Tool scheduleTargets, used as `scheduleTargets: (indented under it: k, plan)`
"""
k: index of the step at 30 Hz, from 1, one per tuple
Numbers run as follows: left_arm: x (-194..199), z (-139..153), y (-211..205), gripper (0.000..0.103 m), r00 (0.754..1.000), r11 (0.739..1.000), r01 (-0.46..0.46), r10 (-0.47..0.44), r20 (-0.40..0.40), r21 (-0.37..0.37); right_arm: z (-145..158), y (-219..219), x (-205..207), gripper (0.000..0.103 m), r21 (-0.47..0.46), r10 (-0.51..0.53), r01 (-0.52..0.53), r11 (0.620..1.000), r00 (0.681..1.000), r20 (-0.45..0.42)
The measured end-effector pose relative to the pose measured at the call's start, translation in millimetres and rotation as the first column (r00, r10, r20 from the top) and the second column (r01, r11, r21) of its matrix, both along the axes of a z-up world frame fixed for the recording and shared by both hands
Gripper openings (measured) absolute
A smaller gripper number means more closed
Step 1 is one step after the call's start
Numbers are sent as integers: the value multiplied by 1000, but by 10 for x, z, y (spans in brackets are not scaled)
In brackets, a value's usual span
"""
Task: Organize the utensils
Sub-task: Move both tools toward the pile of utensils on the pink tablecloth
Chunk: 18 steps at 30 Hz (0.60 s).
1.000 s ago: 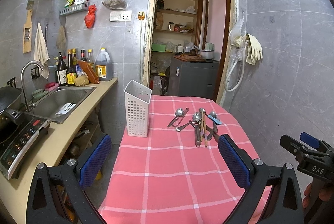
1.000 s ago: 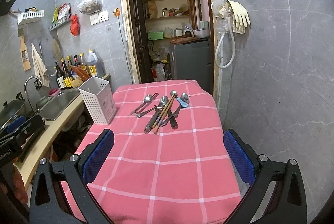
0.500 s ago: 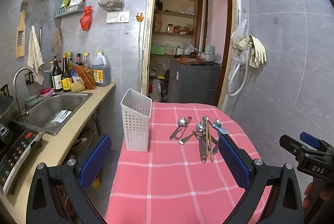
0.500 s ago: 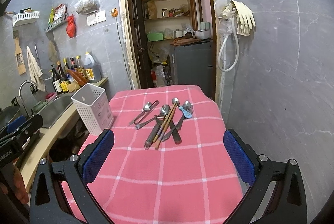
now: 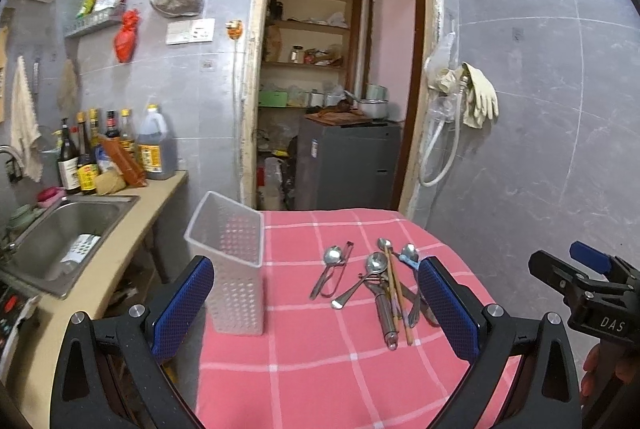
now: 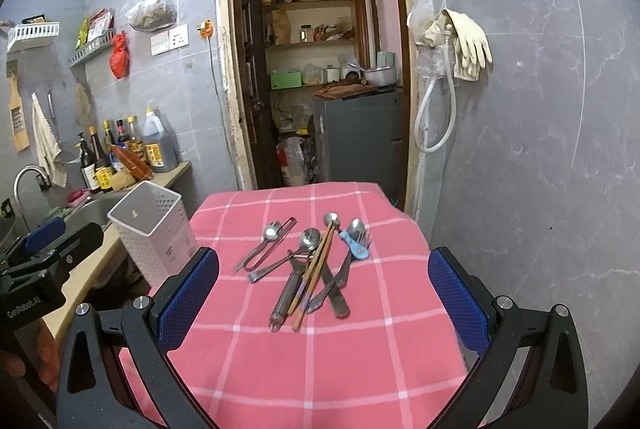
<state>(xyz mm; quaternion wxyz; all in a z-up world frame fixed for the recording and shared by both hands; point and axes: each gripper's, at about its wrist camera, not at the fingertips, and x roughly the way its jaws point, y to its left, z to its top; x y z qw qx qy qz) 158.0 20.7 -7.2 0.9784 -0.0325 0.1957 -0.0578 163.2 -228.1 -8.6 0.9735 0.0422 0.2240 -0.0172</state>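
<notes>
None of the sorting looks done yet, by our reading: the desk (image 6: 320, 369) under its pink checked cloth carries every piece loose, and as far as we can see into the white perforated holder (image 6: 154, 229) at its left edge, nothing stands in it. So we judge the whole job still ahead, each piece to be lifted into the holder.

We hold the left gripper (image 5: 316, 305) and the right gripper (image 6: 324, 301) above the near part of the desk, both spread wide and gripping nothing.

From the right wrist view we look down into the holder's mouth; the left wrist view shows only its blurred side wall.

The utensil pile (image 6: 312, 269) lies mid-desk, right of the holder: a spoon and tongs to its left, chopsticks (image 6: 314, 271) crossing a metal handle, and the fork (image 6: 352, 253) with the small blue piece (image 6: 354, 245), clear only from the right.
</notes>
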Motion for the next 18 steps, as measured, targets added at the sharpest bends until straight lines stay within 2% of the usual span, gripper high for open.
scheduleTargets:
  k: [8, 18]
  plan:
    - [380, -20, -100, 103, 999, 999, 30, -30, -18, -23, 77, -102, 321, 102, -29, -27, 27, 999, 1000, -3]
    - [961, -130, -268, 103, 999, 999, -27, 26, -44, -26, -8, -338, 982, 102, -21, 0, -1, 1000, 1000, -20]
